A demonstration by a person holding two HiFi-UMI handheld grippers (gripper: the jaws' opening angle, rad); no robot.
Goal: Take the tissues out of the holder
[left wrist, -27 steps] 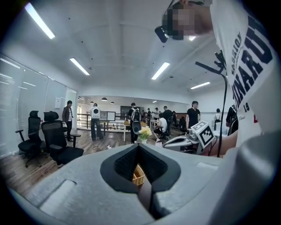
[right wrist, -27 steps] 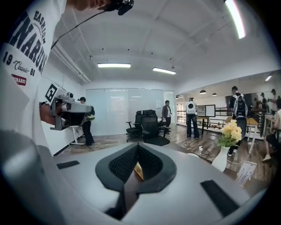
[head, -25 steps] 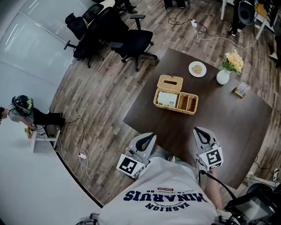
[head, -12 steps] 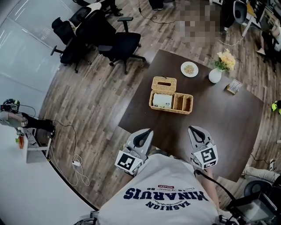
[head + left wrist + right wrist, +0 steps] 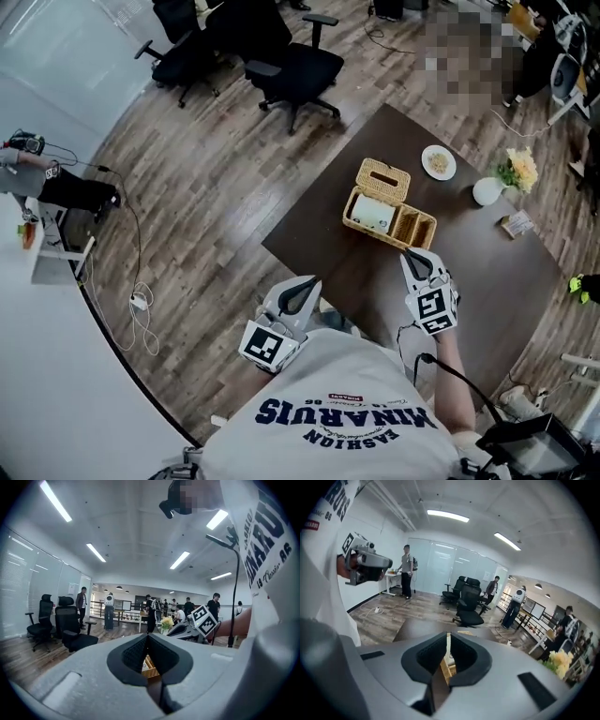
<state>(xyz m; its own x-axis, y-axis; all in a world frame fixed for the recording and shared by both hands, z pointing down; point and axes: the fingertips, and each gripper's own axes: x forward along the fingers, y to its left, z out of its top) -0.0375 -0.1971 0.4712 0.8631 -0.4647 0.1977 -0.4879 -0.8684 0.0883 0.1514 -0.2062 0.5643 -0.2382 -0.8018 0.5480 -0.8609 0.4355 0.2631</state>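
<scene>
Nearest to you, you are holding the left gripper [image 5: 304,287] at the near edge of the dark table [image 5: 323,248], well apart from the holder. Its jaws are clenched tip to tip [image 5: 147,636], with nothing between them.

To its right and a little farther out, you are holding the right gripper [image 5: 419,257] over the table, pointing at the near rim of the wicker holder [image 5: 418,243] and close to it. Its jaws are likewise clenched [image 5: 448,637] and grasping nothing.

The holder is sitting near the middle of the table. The tissues [image 5: 377,214], a white bundle, are lying in its left compartment. The two narrower compartments to the right are showing only wicker.

Just beyond the holder, on its far left side, a wicker lid with a slot [image 5: 384,178] is lying flat.

Farther right, a small white plate [image 5: 438,161] is carrying some food. A white vase of pale flowers [image 5: 489,190] is standing near the far right edge.

Beyond the table, black office chairs [image 5: 300,70] are standing on the wood floor.
</scene>
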